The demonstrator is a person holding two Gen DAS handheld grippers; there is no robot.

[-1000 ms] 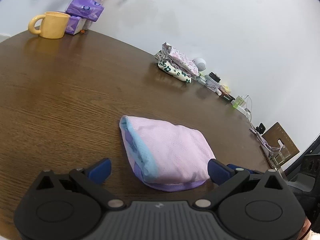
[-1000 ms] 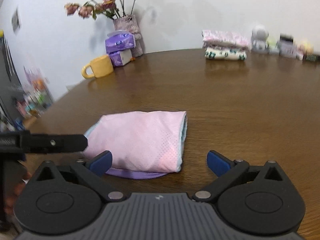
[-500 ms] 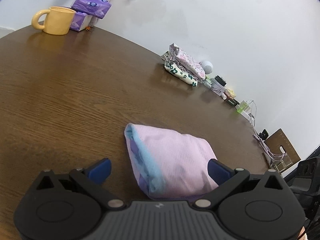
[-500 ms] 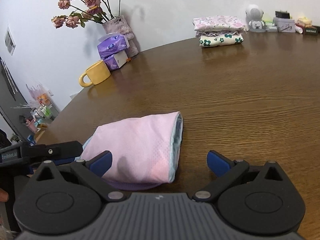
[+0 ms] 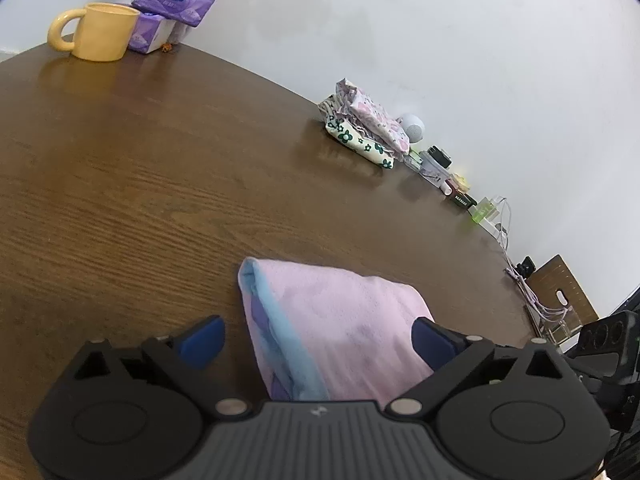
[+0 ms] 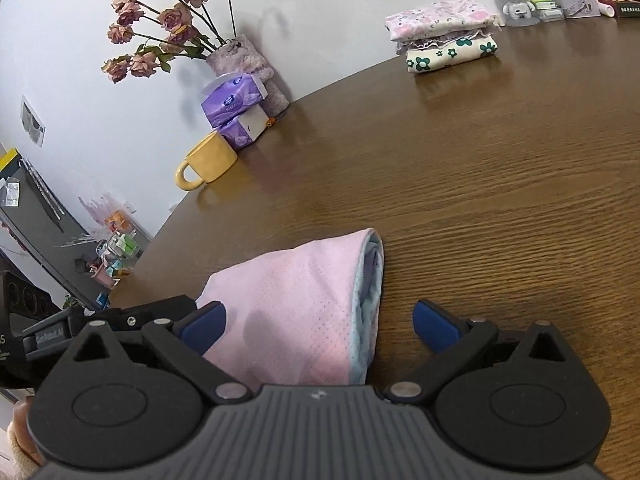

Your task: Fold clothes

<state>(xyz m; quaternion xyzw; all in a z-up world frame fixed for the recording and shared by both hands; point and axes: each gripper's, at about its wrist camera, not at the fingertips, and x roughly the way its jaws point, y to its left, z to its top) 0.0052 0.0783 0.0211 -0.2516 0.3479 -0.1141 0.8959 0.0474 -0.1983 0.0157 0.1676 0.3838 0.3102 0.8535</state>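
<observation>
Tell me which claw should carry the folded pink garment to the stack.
Either, but right looks slightly better. Both claws are open with the pink garment between their fingers; in the right view, the stack lies straight ahead across bare table.

Garment [image 5: 340, 320] on table [image 5: 120, 184] — mug [image 5: 100, 32] far behind

Home living space: wooden tabletop [image 6: 480, 160]; vase of dried roses [image 6: 248, 64], tissue packs [image 6: 234, 98], yellow mug [image 6: 208, 162], folded laundry stack [image 6: 444, 34].
</observation>
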